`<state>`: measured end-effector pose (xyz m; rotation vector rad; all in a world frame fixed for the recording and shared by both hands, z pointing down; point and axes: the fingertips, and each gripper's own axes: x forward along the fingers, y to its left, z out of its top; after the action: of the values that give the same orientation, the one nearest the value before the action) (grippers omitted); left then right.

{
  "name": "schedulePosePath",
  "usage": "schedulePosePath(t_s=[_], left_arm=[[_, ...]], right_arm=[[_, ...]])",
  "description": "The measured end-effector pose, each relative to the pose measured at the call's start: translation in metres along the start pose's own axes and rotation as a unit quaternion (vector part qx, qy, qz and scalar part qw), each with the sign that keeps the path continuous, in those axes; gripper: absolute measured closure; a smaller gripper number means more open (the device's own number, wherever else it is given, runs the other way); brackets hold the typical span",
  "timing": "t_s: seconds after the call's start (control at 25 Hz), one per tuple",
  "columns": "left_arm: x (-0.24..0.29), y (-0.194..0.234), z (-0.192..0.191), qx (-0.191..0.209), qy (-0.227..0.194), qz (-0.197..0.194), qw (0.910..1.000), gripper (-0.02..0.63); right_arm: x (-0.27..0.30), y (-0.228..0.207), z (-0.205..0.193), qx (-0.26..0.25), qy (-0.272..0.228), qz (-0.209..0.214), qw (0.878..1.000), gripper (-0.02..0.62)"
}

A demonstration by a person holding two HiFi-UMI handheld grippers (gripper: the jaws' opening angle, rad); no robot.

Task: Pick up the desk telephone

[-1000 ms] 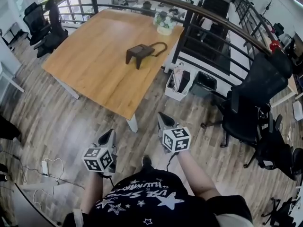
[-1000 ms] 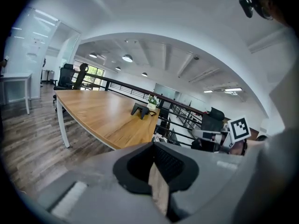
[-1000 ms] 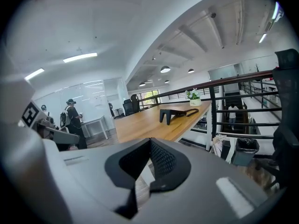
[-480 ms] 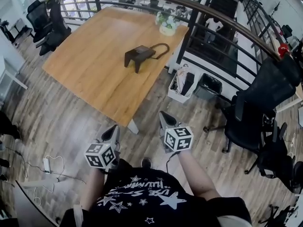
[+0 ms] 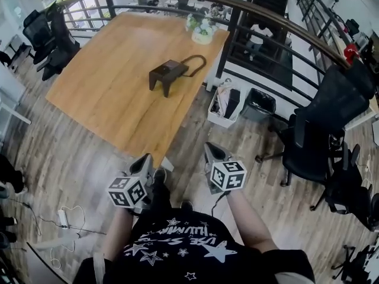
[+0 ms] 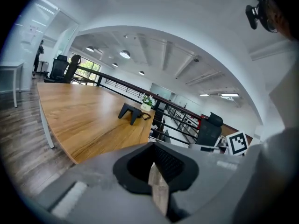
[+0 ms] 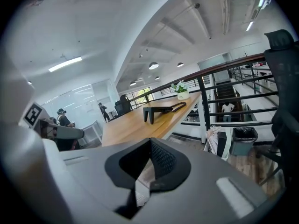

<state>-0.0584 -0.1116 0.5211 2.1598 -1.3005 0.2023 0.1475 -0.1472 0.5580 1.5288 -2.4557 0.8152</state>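
Telephone (image 5: 166,74), left gripper (image 5: 146,158) closed, right gripper (image 5: 209,148) seemingly closed

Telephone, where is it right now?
In the head view, the black telephone sits on the wooden table, toward its far right edge, with the potted plant at the corner just beyond it.

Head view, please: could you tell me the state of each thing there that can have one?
telephone: resting on the table, untouched.
left gripper: shut, empty.
right gripper: shut, empty.
plant: upright at the table's far corner.
bin: open-topped, on the floor.
chair: unoccupied.
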Motion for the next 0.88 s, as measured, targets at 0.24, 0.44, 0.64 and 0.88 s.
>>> schedulePosePath(t_s=[0.24, 0.44, 0.64, 0.88], left_arm=[[0.049, 0.021, 0.032, -0.036, 0.016, -0.038, 0.9985, 0.604], [0.086, 0.044, 0.061, -0.068, 0.033, -0.067, 0.9949, 0.603], [0.119, 0.057, 0.088, -0.124, 0.046, -0.113, 0.9848, 0.603], [0.156, 0.057, 0.126, -0.188, 0.031, -0.187, 0.9637, 0.357]], right_arm=[[0.024, -0.019, 0.027, 0.010, -0.015, -0.042, 0.999, 0.595], [0.052, -0.026, 0.051, 0.041, -0.033, -0.061, 0.997, 0.595], [0.079, -0.030, 0.064, 0.049, -0.033, -0.083, 0.995, 0.595], [0.101, -0.035, 0.070, 0.062, -0.027, -0.114, 0.991, 0.595]])
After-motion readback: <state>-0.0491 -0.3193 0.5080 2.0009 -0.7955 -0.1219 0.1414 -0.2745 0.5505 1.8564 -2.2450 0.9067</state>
